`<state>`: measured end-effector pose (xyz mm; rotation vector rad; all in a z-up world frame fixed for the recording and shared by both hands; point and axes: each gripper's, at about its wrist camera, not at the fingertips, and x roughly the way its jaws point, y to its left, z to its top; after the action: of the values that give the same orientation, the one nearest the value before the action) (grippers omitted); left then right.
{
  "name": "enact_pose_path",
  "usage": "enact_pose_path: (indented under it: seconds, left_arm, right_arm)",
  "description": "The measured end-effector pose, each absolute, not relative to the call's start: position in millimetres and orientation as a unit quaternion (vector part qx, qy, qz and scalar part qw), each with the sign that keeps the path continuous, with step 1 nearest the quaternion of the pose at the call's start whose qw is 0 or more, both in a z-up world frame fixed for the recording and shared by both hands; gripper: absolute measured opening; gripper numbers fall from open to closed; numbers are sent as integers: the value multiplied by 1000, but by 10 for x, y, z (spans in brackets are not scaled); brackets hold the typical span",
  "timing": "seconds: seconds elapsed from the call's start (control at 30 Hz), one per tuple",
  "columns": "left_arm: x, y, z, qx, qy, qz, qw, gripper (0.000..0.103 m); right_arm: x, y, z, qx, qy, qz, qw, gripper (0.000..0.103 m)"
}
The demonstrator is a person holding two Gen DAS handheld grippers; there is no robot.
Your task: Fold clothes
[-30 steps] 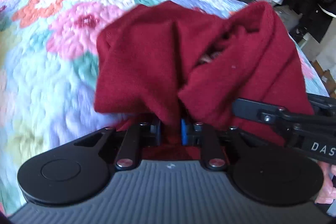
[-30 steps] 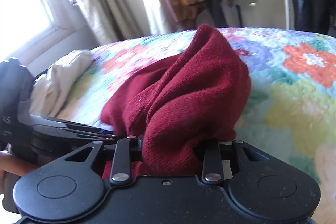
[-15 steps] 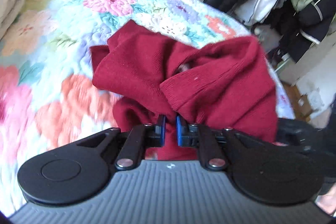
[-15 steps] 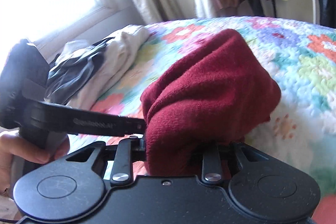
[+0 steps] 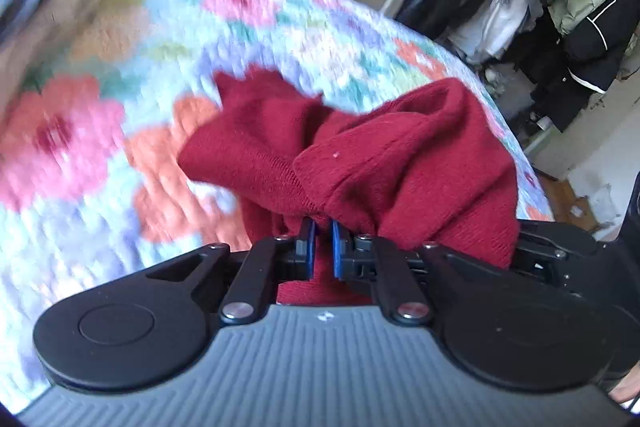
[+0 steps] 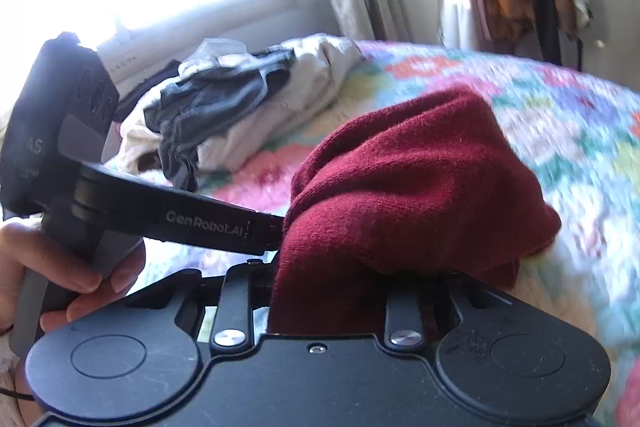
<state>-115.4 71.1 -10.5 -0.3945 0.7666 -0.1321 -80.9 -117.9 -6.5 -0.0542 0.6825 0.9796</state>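
both claws clamped on the red knit, mid-carry over the bed

left claw (image 5: 322, 247) in its own view: blue pads nipped tight on a fold of the red sweater (image 5: 360, 155), and the jaws have just been closing further on that cloth. the sweater is bunched up in front of us, hanging above the floral quilt (image 5: 100, 131). compared with a second ago the quilt has slid sideways and blurred, and the clothes rack (image 5: 560, 7) is closer.

right claw (image 6: 352, 291) view: it's gripping a thick wad of the same sweater (image 6: 408, 187), jaws held apart by the bulk. a pile of pale and grey laundry (image 6: 240, 95) has come into view by the window. we reckon we're relocating the sweater, no fold laid yet.
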Motion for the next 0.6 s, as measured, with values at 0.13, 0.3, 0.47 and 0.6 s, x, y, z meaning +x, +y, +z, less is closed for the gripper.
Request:
enact_pose_path:
  seconds: [0.13, 0.3, 0.47, 0.6]
  left_arm:
    - [-1182, 979, 216, -228, 310, -76, 920, 0]
    - [-1388, 1142, 424, -224, 310, -103, 918, 0]
    - [-1277, 1105, 57, -273, 384, -137, 871, 0]
    - [-1208, 1044, -8, -273, 380, -164, 868, 0]
  right_arm:
    - [-740, -1086, 226, 9, 287, 469, 835, 33]
    - [-868, -1060, 492, 13, 299, 485, 822, 32]
    - [-857, -1151, 275, -46, 382, 430, 817, 32]
    - [-798, -1338, 140, -86, 412, 375, 826, 32]
